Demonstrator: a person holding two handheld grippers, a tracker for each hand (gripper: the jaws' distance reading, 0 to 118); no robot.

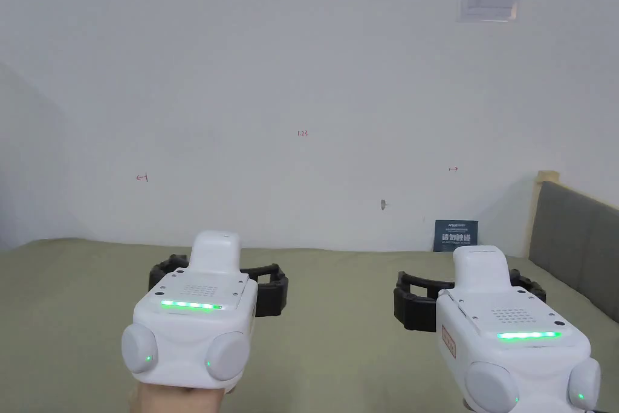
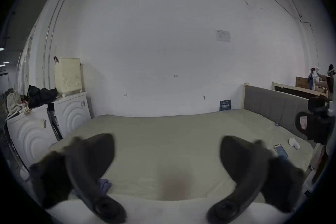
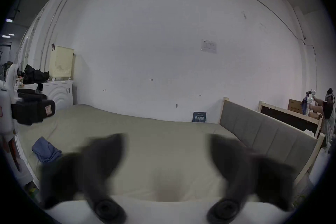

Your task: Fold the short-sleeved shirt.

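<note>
The short-sleeved shirt (image 3: 46, 152) is a crumpled blue bundle lying near the left front corner of the olive-green bed (image 1: 338, 335). A bit of the shirt (image 2: 104, 184) peeks out beside a jaw in the left gripper view. My left gripper (image 1: 219, 272) hovers over the bed's near left part, jaws wide apart and holding nothing. My right gripper (image 1: 470, 294) hovers level with it to the right, also open and holding nothing. Each gripper view shows its own jaws spread, left gripper (image 2: 167, 144) and right gripper (image 3: 167, 140), with bare sheet between them.
A grey padded headboard (image 1: 580, 245) runs along the bed's right side. A phone (image 2: 281, 150) and a small white object (image 2: 294, 143) lie near that side. White washing machines (image 2: 71, 115) with a cream basket (image 2: 68, 76) stand left. Another person (image 3: 329, 115) works far right.
</note>
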